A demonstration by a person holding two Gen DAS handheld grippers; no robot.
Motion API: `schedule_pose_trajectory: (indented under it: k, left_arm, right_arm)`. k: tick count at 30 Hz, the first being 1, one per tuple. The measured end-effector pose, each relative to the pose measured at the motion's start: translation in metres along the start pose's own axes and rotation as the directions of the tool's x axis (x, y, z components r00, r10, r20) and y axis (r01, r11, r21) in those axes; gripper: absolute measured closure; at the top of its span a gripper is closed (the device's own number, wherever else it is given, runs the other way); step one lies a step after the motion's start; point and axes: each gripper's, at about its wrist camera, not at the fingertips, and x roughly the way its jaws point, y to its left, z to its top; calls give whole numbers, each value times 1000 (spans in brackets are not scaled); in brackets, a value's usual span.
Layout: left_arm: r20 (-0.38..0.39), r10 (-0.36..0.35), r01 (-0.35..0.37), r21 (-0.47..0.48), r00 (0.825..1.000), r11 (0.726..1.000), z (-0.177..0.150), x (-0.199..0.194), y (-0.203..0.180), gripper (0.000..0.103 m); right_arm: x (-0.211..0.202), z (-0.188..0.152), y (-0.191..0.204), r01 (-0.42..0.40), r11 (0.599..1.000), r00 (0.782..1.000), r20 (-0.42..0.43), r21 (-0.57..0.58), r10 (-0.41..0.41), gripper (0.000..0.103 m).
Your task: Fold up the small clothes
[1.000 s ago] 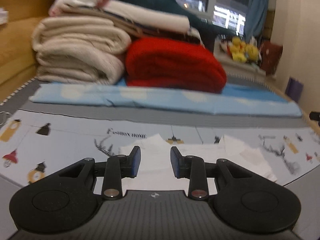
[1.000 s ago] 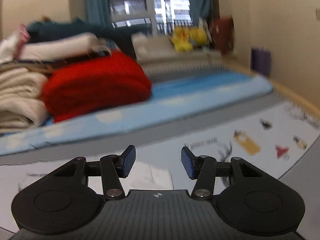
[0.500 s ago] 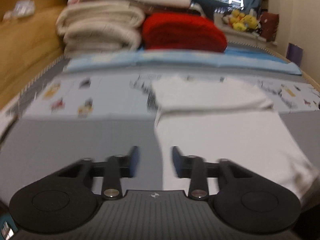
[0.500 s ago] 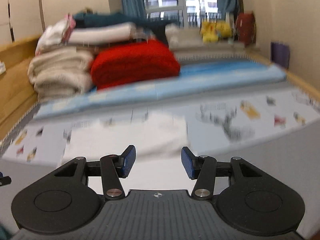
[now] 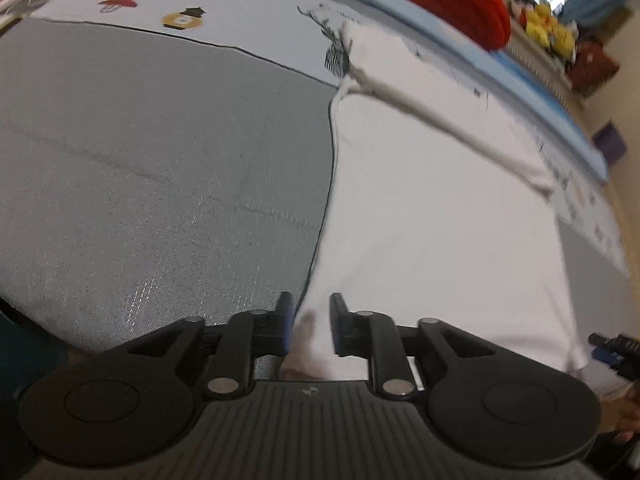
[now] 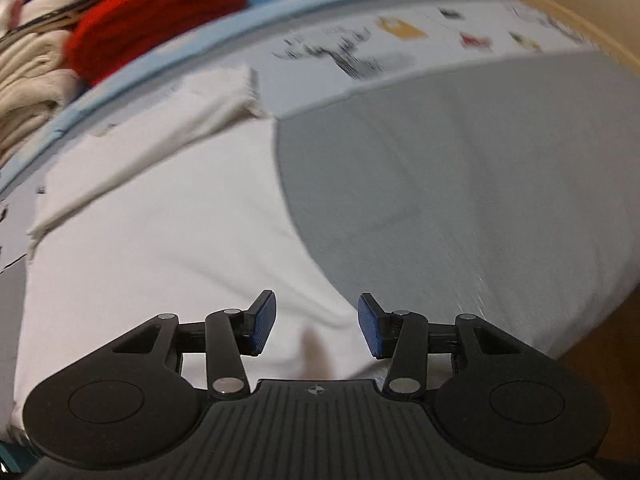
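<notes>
— Both grippers have dropped from facing the blanket pile to the white garment (image 5: 432, 208) on the grey bedspread (image 5: 160, 160).
— Left gripper (image 5: 310, 324) straddles its near left edge, narrowly parted; right gripper (image 6: 316, 326) gapes wide at the opposite corner.

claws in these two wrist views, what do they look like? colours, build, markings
Both match: the left claw and right claw have matte black linkage arms with silver pivot pins, round black side housings, a ribbed dark-grey centre plate bearing a small white logo, and blue textured finger pads. No cables or sleeves visible.
</notes>
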Motion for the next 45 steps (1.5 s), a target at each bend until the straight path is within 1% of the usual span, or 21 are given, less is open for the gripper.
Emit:
schedule_pose_trajectory:
  k: [7,9,13,14,15,16,17,18,19,22,25,27,29,30,34,35,36,38,41,43,45]
  left_arm:
    - [-86,47,-45,24,995,999,-9,19,-2,75]
    - [-106,58,-54,37,993,998,-13,24,-2,75]
    - [-101,71,-62,83,992,995,-16,26,-7,76]
    - [-99,74,-64,96,992,993,-17,26,-9,79]
    - [-95,76,-65,110,993,992,-16,27,-11,88]
    - [-91,75,-63,126,993,990,-16,26,-13,97]
    - [-73,79,-68,142,994,988,-18,23,-15,97]
    - [-53,84,-74,155,995,985,-18,18,-17,97]
    - [-34,84,-77,162,996,984,-18,14,-19,97]
    - [1,62,-61,150,998,987,-17,0,-19,97]
    - [-39,56,-51,124,998,991,-16,7,-16,96]
    - [-84,52,-42,116,995,992,-16,17,-16,93]
    - [-103,65,-50,137,993,989,-17,23,-19,79]
    - [-106,70,-53,151,992,987,-16,26,-22,79]
    - [-95,87,-68,190,992,979,-17,29,-28,80]
    - [-89,90,-71,197,992,978,-18,29,-29,94]
    - [-85,92,-73,205,992,976,-18,29,-29,97]
    - [-66,90,-74,215,994,974,-19,25,-30,97]
    - [-50,85,-73,207,995,976,-18,20,-28,96]
    - [-68,86,-73,180,994,981,-16,22,-25,95]
    - [-90,86,-70,175,992,982,-16,27,-25,95]
  right_arm:
    - [32,-12,-15,74,997,988,-135,13,-72,55]
    - [36,-14,-15,85,996,986,-147,2,-84,55]
    - [37,-13,-11,102,995,986,-132,-9,-102,55]
    - [38,-13,-9,100,995,986,-132,-14,-101,54]
    - [39,-13,-7,98,995,986,-131,-24,-100,55]
    - [39,-12,-5,96,995,987,-129,-38,-101,62]
    - [40,-13,-3,92,994,987,-126,-52,-98,69]
    - [39,-14,0,82,994,988,-124,-69,-90,90]
    - [38,-13,1,73,995,989,-122,-72,-82,96]
    - [22,-7,-3,27,999,996,-82,-17,-28,97]
    - [7,-3,-10,7,1000,999,-41,21,-6,97]
    - [13,-5,-15,23,999,997,-75,41,-20,95]
    - [26,-8,-19,44,997,990,-138,64,-35,92]
    - [30,-10,-19,52,997,987,-152,62,-42,88]
    - [35,-14,-10,74,997,986,-149,-4,-74,85]
    - [35,-14,-8,77,997,986,-147,-15,-78,85]
    - [36,-14,-6,79,997,986,-146,-26,-82,85]
    - [33,-13,-3,73,996,987,-138,-44,-79,96]
    - [22,-10,-3,46,999,993,-104,-28,-48,96]
    - [16,-9,-7,32,999,996,-86,-6,-33,96]
    - [19,-9,-10,34,999,995,-99,8,-33,96]
